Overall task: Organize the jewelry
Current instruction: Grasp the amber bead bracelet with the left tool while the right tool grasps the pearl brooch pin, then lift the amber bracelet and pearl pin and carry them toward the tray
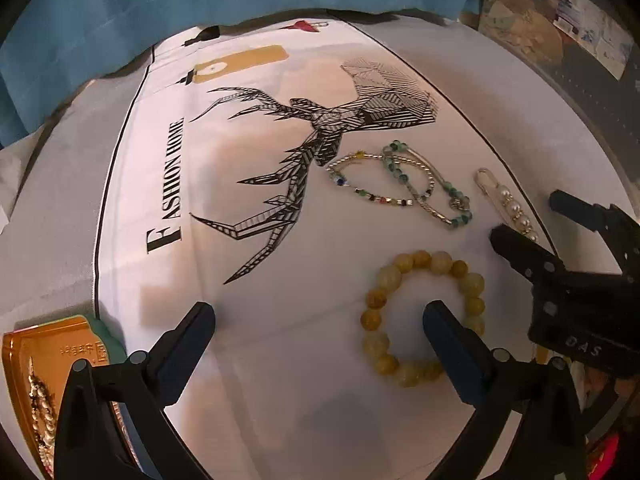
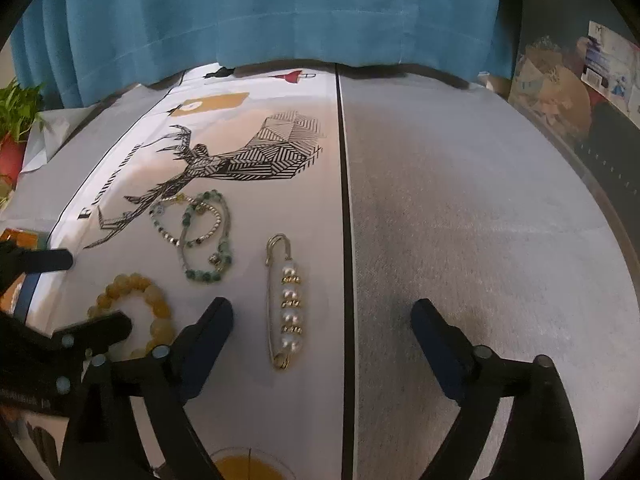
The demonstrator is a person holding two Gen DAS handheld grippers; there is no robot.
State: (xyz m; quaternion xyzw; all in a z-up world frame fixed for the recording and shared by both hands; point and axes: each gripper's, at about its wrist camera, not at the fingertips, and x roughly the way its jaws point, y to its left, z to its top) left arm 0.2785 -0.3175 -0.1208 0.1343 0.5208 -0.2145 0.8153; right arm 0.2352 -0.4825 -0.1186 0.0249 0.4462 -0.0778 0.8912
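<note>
A yellow bead bracelet [image 1: 424, 312] lies on the deer-print cloth; my open left gripper [image 1: 320, 320] hovers just before it, its right finger over the ring's middle. Thin beaded bracelets [image 1: 404, 182] lie tangled beyond. A pearl safety-pin brooch [image 2: 287, 304] lies between the fingers of my open, empty right gripper [image 2: 322, 320], nearer the left finger. The yellow bracelet [image 2: 132, 312] and the tangled bracelets [image 2: 200, 236] also show in the right wrist view, left of the brooch. The right gripper [image 1: 556, 232] appears at the right of the left wrist view, by the brooch [image 1: 508, 204].
A gold tin [image 1: 44, 364] holding a gold chain sits at the cloth's near-left corner. A blue curtain [image 2: 280, 12] hangs behind the table. A potted plant [image 2: 16, 128] stands far left. Cluttered boxes [image 2: 568, 80] stand at the right. The grey table cover [image 2: 480, 220] spreads right of the cloth.
</note>
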